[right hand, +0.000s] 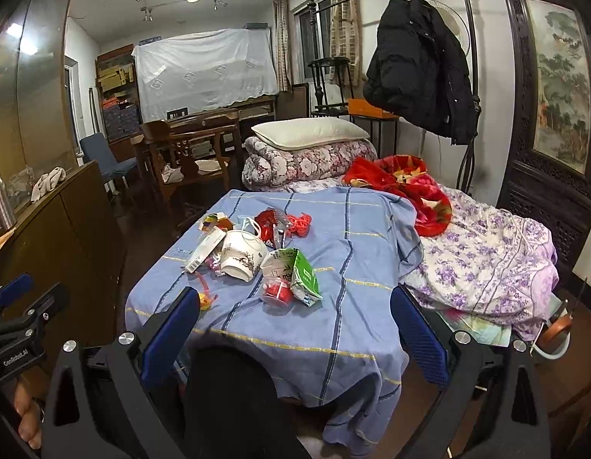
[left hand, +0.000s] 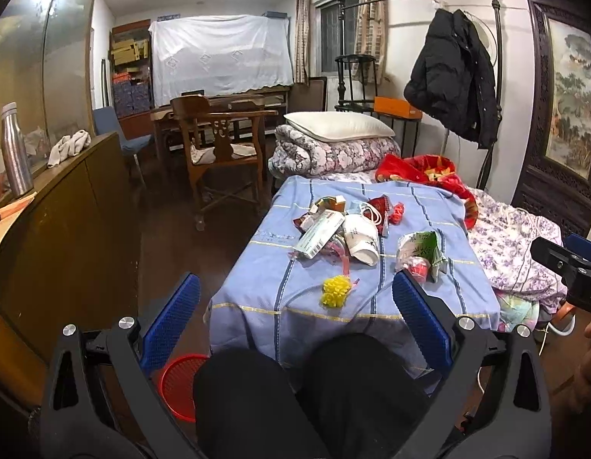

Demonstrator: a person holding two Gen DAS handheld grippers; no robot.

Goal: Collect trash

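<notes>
Left wrist view: I have both claws, left claw (left hand: pixel 295 317) and right claw (right hand: pixel 295 321), spread wide and empty, short of the trash pile (left hand: pixel 345 229) on the blue-clothed counter (left hand: pixel 429 306). Nothing's collected yet, I judge. Next I reach for the one yellow bow (left hand: pixel 335 290), then drop it in the one red basket (left hand: pixel 179 386).

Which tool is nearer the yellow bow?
Left. The left tool is open straight before the yellow bow; the right tool, also open, is off to the bow's right.
</notes>
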